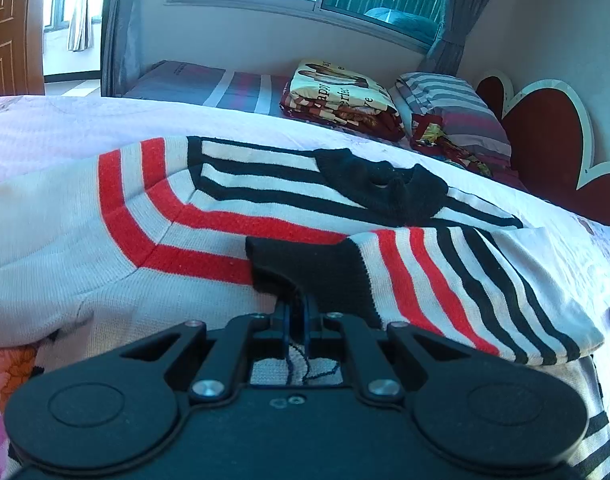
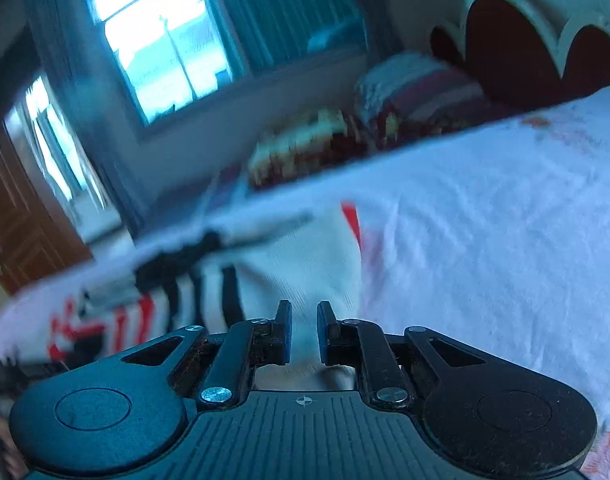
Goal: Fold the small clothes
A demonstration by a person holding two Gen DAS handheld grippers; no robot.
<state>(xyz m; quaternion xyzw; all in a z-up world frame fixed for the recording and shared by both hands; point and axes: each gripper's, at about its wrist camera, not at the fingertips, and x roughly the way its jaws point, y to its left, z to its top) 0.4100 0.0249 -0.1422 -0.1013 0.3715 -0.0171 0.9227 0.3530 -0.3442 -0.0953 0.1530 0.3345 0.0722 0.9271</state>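
i've got the left gripper [image 1: 299, 304] clenched on the sweater [image 1: 225, 208] black cuff | right gripper [image 2: 305, 330] jaws slightly apart, holding nothing | soft, limp knit; i'd pinch hems

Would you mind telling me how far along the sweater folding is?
Done: one striped sleeve lies folded across the red, black and white knitted sweater. In hand: the left claw pinches that sleeve's black cuff. The right claw holds nothing. Left: the other sleeve and the body.

One striped sweater [image 1: 233, 216], two tongs [image 1: 296, 308] [image 2: 305, 332], one pillow [image 1: 453, 108], one folded blanket [image 1: 341, 96].
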